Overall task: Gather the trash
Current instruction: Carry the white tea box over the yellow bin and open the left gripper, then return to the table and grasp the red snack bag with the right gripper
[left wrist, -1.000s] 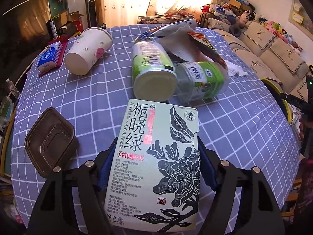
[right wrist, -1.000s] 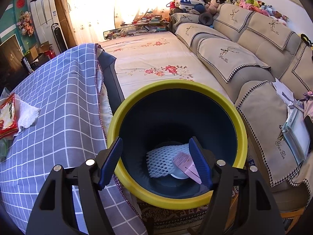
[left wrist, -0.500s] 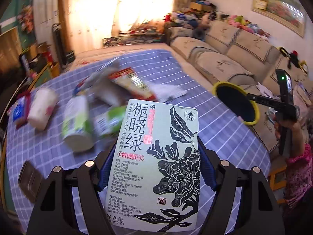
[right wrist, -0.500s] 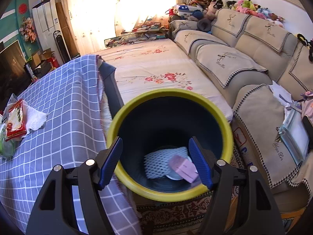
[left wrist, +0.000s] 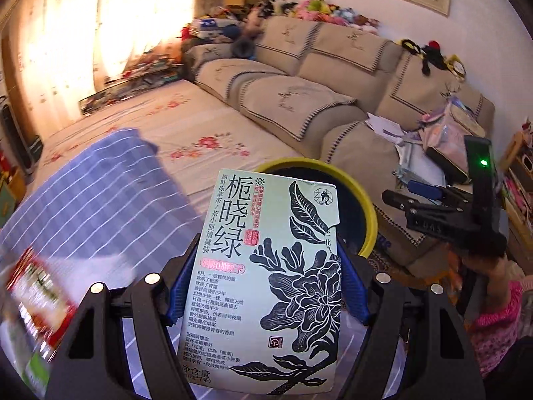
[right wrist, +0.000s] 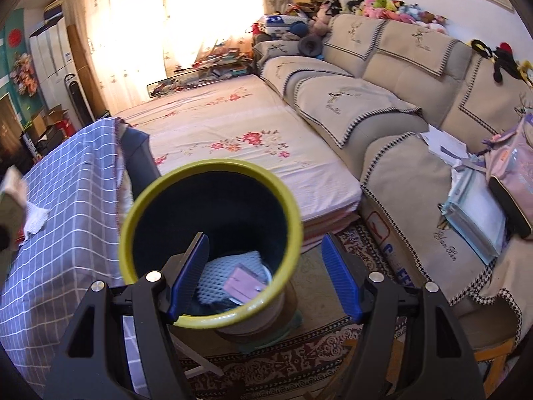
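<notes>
Left tongs (left wrist: 266,286) pinch a tea box (left wrist: 266,283) before the yellow-rimmed bin (left wrist: 363,196) | right tongs (right wrist: 265,273) spread, empty, above the bin | foam net (right wrist: 230,273) inside the bin

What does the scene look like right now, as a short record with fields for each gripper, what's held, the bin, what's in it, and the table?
left gripper: shut on the tea box, aimed toward the bin
tea box: pale green, black flower print, upright between the blue pads
right gripper: open, nothing between its pads, above the bin's near rim
bin: yellow rim, dark inside, on the floor beside the table
bin contents: white foam net and a pink paper
table: blue checked cloth, white tissue on it
</notes>
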`<state>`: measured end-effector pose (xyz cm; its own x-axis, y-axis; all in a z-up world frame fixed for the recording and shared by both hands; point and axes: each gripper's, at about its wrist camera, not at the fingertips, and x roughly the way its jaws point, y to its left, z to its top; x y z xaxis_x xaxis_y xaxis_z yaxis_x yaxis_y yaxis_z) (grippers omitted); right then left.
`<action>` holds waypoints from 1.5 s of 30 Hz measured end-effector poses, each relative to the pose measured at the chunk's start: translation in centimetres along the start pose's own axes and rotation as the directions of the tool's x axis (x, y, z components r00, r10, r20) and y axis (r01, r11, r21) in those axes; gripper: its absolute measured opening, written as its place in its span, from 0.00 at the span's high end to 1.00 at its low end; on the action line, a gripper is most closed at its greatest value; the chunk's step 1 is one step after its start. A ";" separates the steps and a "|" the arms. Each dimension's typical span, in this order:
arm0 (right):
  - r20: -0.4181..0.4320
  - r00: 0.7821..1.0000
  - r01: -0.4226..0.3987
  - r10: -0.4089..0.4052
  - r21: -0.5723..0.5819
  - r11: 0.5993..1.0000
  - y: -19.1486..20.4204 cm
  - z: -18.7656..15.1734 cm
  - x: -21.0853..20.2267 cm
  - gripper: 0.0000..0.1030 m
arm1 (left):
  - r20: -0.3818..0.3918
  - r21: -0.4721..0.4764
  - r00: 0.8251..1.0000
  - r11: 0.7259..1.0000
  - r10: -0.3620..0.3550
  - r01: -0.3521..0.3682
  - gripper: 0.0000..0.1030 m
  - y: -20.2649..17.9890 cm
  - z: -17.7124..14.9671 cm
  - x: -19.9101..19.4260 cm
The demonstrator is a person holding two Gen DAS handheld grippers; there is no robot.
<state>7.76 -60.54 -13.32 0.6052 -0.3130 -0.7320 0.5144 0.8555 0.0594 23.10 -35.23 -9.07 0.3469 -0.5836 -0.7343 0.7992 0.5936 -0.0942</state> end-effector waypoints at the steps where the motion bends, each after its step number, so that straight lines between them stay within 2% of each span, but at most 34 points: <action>1: -0.002 1.000 0.006 -0.006 0.005 1.000 -0.5 0.0 0.0 0.35 | -0.010 0.009 1.000 1.000 -0.010 0.010 0.29 -0.6 0.7 1.2; 7: -0.011 1.000 0.026 -0.026 0.036 0.999 -2.5 -0.2 0.3 0.35 | -0.100 0.020 0.993 0.998 -0.059 0.061 0.29 -3.0 3.8 9.1; 11: -0.016 0.999 0.028 -0.027 0.039 0.999 -2.8 -0.3 0.5 0.35 | -0.131 0.023 0.990 0.998 -0.055 0.059 0.29 -3.5 4.9 13.4; 14: -0.016 1.000 0.027 -0.026 0.042 0.999 -2.9 -0.3 0.4 0.35 | -0.144 0.010 0.988 0.998 -0.053 0.055 0.28 -3.8 5.4 15.6; 16: -0.014 1.000 0.026 -0.026 0.047 0.999 -2.8 -0.3 0.3 0.35 | -0.141 0.008 0.989 0.999 -0.042 0.044 0.16 -3.9 5.6 16.3; 19: -0.002 1.000 0.025 -0.025 0.048 0.999 -2.8 -0.2 -0.2 0.34 | -0.118 -0.007 0.993 0.999 -0.032 0.032 0.13 -3.7 5.6 15.8; 22: 0.006 1.000 0.020 -0.020 0.044 0.999 -2.6 -0.2 -0.7 0.34 | -0.096 -0.019 0.995 1.000 -0.023 0.021 0.13 -3.2 5.2 13.6; 28: 0.010 1.000 -0.007 0.007 0.018 1.000 -1.2 -0.3 -1.0 0.34 | 0.016 -0.045 0.999 0.999 0.030 -0.030 0.10 -1.4 2.5 4.6; 30: 0.009 1.000 -0.020 0.020 0.003 1.000 -0.4 -0.3 -1.0 0.34 | 0.046 -0.076 0.998 0.996 0.044 -0.040 0.09 -0.2 0.8 1.2; 34: 0.004 0.998 -0.057 0.057 -0.042 0.998 2.3 -0.4 -1.1 0.34 | 0.104 -0.148 0.987 0.983 0.121 -0.105 0.07 2.3 -3.5 -5.6; 37: -0.004 0.996 -0.092 0.092 -0.088 0.992 4.9 -0.2 -1.1 0.34 | 0.129 -0.204 0.974 0.966 0.185 -0.157 0.06 4.2 -6.7 -9.7; 38: -0.008 0.994 -0.108 0.108 -0.109 0.988 6.0 -0.2 -1.1 0.34 | 0.131 -0.227 0.965 0.954 0.227 -0.194 0.06 4.9 -8.1 -11.2; 40: -0.017 0.990 -0.143 0.142 -0.149 0.978 8.4 -0.2 -1.2 0.34 | 0.133 -0.260 0.943 0.929 0.304 -0.263 0.06 6.0 -10.5 -13.6; 42: -0.024 0.984 -0.180 0.179 -0.185 0.966 10.7 -0.2 -1.4 0.34 | 0.125 -0.300 0.913 0.892 0.388 -0.338 0.06 7.5 -13.1 -16.2; 45: -0.042 0.968 -0.251 0.249 -0.251 0.935 15.1 -0.3 -1.8 0.34 | 0.108 -0.378 0.882 0.839 0.459 -0.390 0.05 9.4 -16.7 -19.5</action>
<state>14.28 -46.98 -11.32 0.6880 -0.0727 -0.7221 0.1759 0.9820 0.0688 15.68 -9.03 -6.90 0.7258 -0.3023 -0.6179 0.3500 0.9356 -0.0467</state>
